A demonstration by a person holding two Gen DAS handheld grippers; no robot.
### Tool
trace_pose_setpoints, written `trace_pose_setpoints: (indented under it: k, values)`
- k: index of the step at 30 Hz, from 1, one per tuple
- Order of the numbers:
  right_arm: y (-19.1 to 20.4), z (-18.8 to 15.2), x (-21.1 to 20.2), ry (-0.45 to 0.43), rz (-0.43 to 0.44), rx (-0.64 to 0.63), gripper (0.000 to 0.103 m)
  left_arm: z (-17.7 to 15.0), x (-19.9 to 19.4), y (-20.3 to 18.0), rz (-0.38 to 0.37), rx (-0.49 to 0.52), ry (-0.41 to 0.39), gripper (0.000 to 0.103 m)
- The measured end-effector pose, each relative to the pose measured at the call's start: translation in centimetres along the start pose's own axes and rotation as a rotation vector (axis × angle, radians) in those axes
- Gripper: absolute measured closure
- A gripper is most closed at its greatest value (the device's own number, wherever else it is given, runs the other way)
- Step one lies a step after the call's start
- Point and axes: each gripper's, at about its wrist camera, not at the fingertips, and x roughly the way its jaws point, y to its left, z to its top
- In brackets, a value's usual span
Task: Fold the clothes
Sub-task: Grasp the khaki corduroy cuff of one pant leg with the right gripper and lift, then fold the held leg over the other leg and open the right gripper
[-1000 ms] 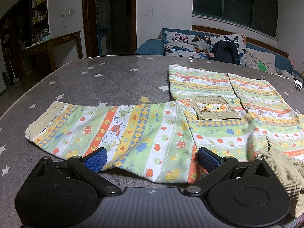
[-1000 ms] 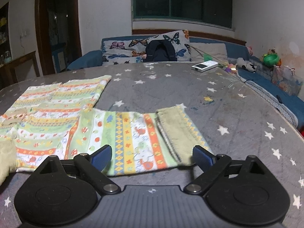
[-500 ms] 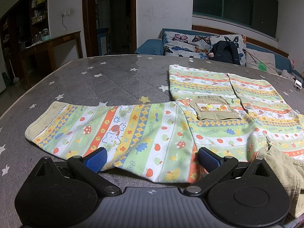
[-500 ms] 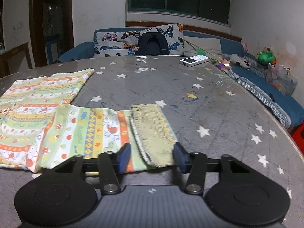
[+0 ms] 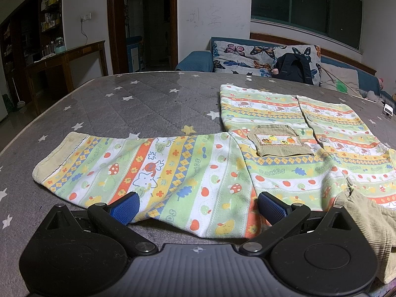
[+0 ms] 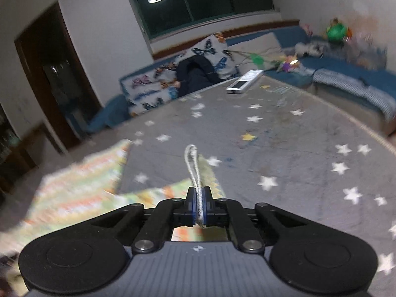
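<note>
Striped child's jacket [image 5: 247, 168] spread flat on grey star-print mattress [image 5: 148, 106], front up, body toward 1 o'clock in left wrist view, one sleeve [image 5: 138, 170] stretched out toward 9 o'clock with pale ribbed cuff [image 5: 58, 154] at its end. Small khaki pocket [image 5: 278, 142] with fruit patch sewn on chest; corduroy collar [image 5: 366, 225] bunched at 4 o'clock edge. Left gripper [image 5: 198, 206] low at near edge of sleeve, blue pads spread wide, holding nothing, cloth lying between and beyond fingertips. Right gripper [image 6: 198, 206] closed tight, pads pinching other cuff [image 6: 195, 173], which rises as thin folded edge toward 12 o'clock, lifted off mattress. Right wrist view motion-blurred and tilted; rest of jacket smeared at 9 o'clock. White remote [image 6: 243, 81] lying near far edge at 1 o'clock. Butterfly-print cushion [image 5: 250, 57] and dark backpack [image 5: 293, 68] on blue sofa [image 5: 195, 60] beyond.
</note>
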Motion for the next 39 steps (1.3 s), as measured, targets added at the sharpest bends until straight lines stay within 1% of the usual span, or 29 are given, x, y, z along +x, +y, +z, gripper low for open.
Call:
trace_pose_setpoints:
  k: [5,9,12,17,21,26,29,33,38,39]
  values:
    - [1.8,1.9,-0.5,0.012,0.170,0.095,0.099,0.0,0.2,0.0,0.000,0.000,0.000,0.000]
    - [4.6,3.0,-0.2,0.039,0.321,0.135,0.099,0.0,0.2,0.0,0.000,0.000,0.000,0.000]
    - [7.5,3.3,0.5,0.068,0.405,0.132,0.099,0.0,0.2,0.0,0.000,0.000,0.000,0.000]
    - [13.4,2.8,2.7,0.118,0.492,0.065,0.099,0.0,0.1,0.0,0.000,0.000,0.000,0.000]
    - [17.8,1.6,4.5,0.166,0.544,0.019,0.099,-0.2,0.0,-0.1,0.000,0.000,0.000,0.000]
    - [22.2,-0.8,6.3,0.232,0.569,-0.044,0.099,-0.1,0.0,0.0,0.000,0.000,0.000,0.000]
    - [23.8,-2.2,7.2,0.260,0.566,-0.077,0.099,-0.1,0.0,0.0,0.000,0.000,0.000,0.000]
    - [25.3,-3.8,8.1,0.305,0.572,-0.091,0.099,-0.1,0.0,0.0,0.000,0.000,0.000,0.000]
    - [26.3,-5.6,9.0,0.355,0.560,-0.113,0.098,-0.1,0.0,0.0,0.000,0.000,0.000,0.000]
    - [26.4,-5.9,9.0,0.361,0.559,-0.115,0.097,-0.1,0.0,0.0,0.000,0.000,0.000,0.000]
